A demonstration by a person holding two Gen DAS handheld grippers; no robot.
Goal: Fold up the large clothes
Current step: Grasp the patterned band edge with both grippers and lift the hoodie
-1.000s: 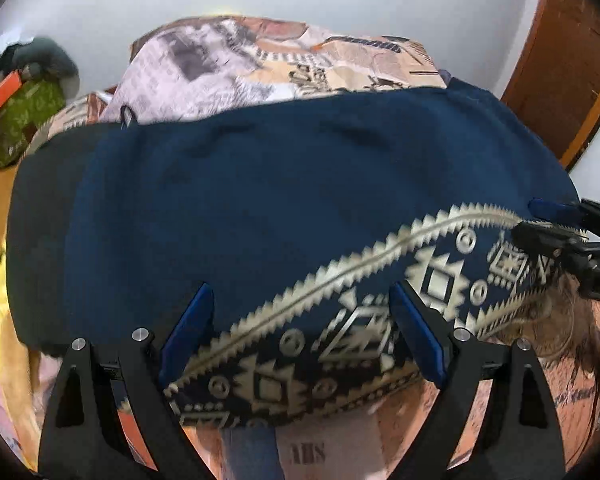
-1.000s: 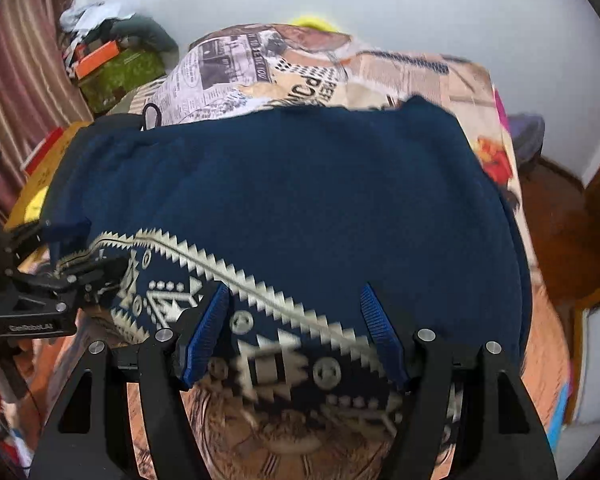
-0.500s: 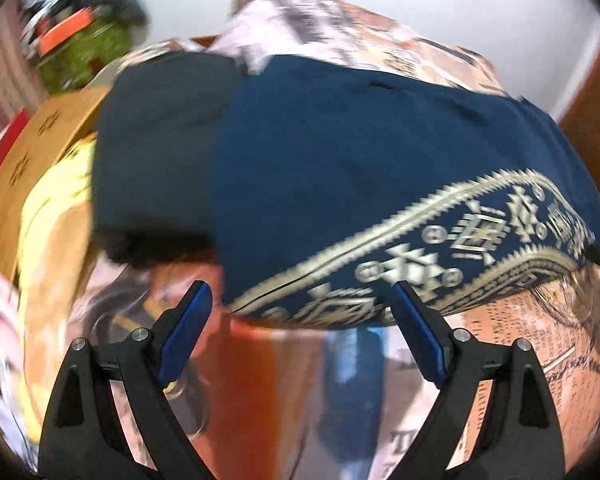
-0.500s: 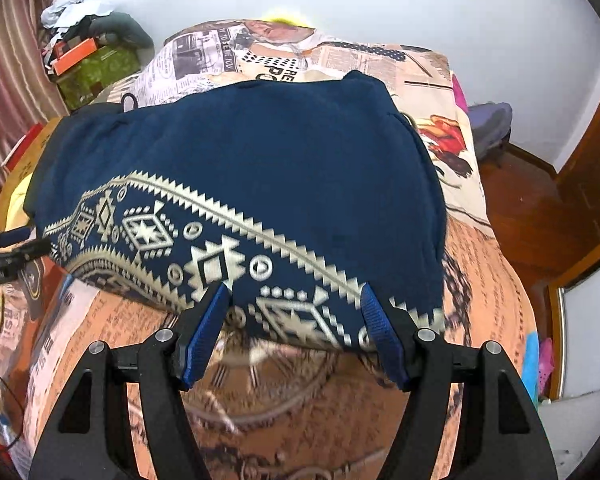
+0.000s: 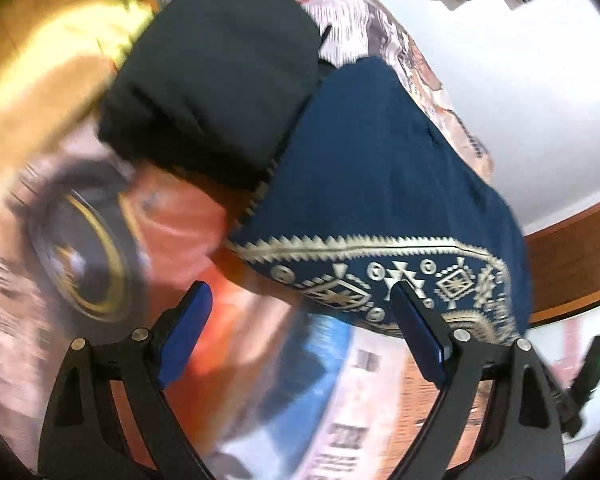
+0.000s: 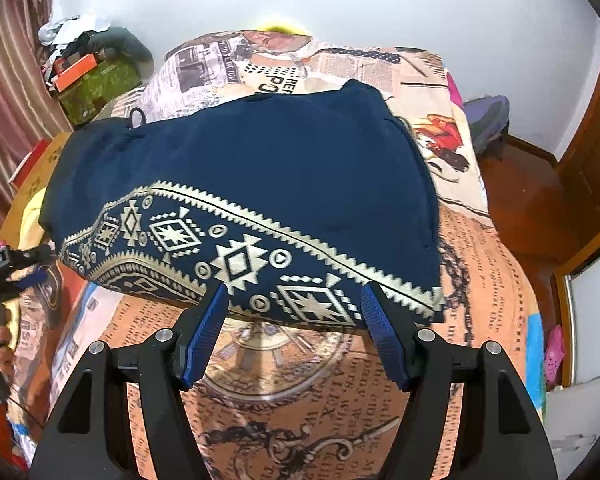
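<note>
A folded navy garment with a cream patterned band along its near edge lies flat on the bed. My right gripper hovers open at that patterned edge, with nothing pinched between its blue pads. In the left wrist view, which is tilted and blurred, the same garment lies ahead and to the right. My left gripper stands wide open over the bare sheet, holding nothing. A black folded cloth lies against the garment's far left end. At the left edge of the right wrist view, the left gripper is beside the band's end.
The bed has a newspaper-print sheet. Boxes and clutter are piled by a striped curtain at the far left. A cardboard box sits at the bed's left side. Wooden floor, a purple bag and a door lie to the right.
My left gripper swung left off the patterned band and rolled, so its view now tilts. The right gripper drew back slightly, from over the band to its near edge. The garment stayed flat.
</note>
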